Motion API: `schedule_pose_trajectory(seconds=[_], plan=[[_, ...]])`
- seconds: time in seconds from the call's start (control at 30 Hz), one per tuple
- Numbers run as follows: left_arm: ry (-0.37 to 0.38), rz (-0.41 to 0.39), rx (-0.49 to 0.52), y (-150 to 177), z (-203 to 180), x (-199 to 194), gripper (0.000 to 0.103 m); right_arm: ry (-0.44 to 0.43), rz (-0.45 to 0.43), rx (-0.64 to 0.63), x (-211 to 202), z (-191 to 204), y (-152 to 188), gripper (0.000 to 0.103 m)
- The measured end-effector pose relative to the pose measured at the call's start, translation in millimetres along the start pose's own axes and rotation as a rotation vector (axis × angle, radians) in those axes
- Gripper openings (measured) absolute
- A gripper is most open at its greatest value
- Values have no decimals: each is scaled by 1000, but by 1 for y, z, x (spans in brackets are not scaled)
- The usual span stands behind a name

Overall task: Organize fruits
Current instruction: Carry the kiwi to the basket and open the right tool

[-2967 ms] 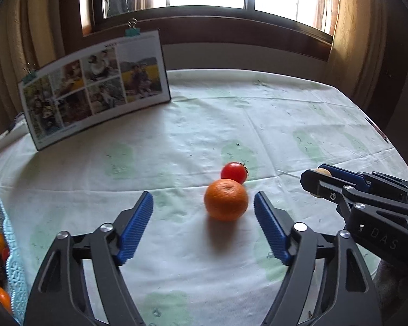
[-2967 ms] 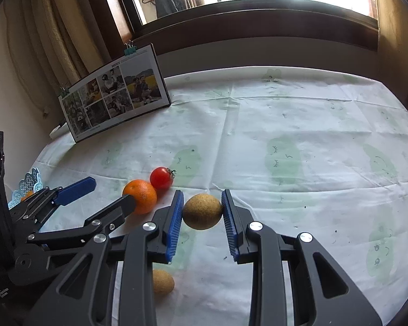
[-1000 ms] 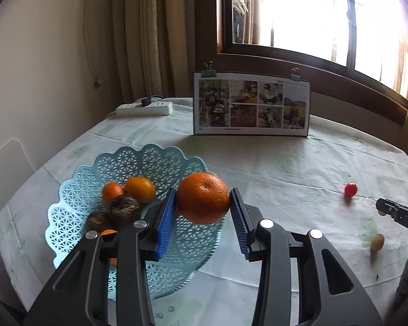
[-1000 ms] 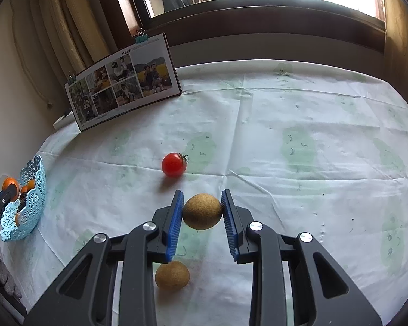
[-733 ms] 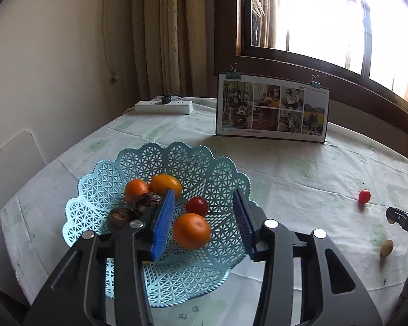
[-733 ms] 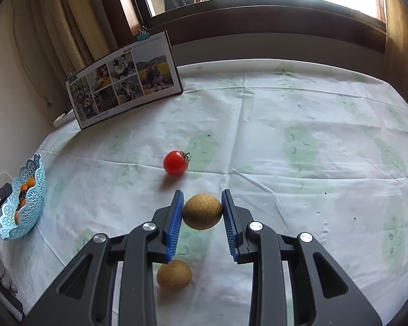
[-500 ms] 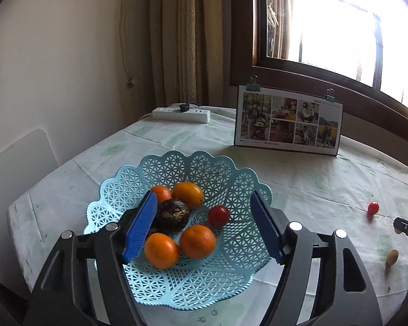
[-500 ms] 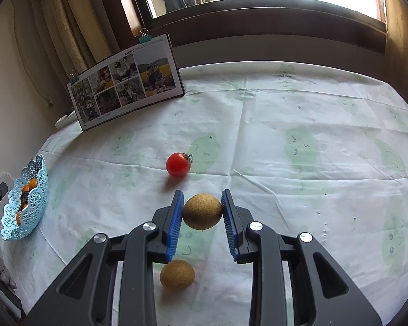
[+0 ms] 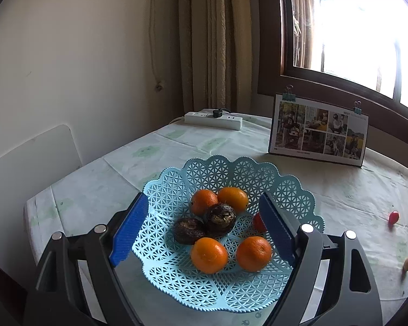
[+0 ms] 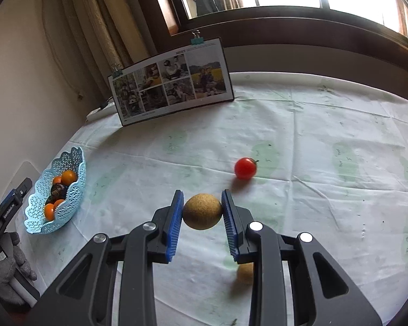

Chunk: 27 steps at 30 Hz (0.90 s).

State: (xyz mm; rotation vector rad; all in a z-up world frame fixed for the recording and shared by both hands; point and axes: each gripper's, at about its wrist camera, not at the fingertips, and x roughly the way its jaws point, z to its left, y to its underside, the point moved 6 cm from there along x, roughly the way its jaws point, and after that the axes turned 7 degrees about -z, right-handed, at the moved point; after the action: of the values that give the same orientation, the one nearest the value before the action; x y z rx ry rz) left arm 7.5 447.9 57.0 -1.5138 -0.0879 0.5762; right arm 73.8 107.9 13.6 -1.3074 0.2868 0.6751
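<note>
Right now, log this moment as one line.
left gripper: open over pale blue lattice basket | right gripper: shut on round brown fruit | red cherry tomato: on table

Showing as openwork pale-blue plastic: the basket. Lying matt and creased, printed with faint green: the cloth tablecloth. Gleaming smooth and glossy: the tomato. Looking rough, dull, corky: the brown fruit, pressing against ribbed blue pads on matt black plastic.
</note>
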Motion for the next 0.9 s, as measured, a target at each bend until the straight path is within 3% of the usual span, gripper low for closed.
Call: schedule_pose_trajectory(seconds=[0.9], plan=[[10, 37, -60, 16, 46, 11, 85, -283, 60, -250, 37, 208, 9, 29]])
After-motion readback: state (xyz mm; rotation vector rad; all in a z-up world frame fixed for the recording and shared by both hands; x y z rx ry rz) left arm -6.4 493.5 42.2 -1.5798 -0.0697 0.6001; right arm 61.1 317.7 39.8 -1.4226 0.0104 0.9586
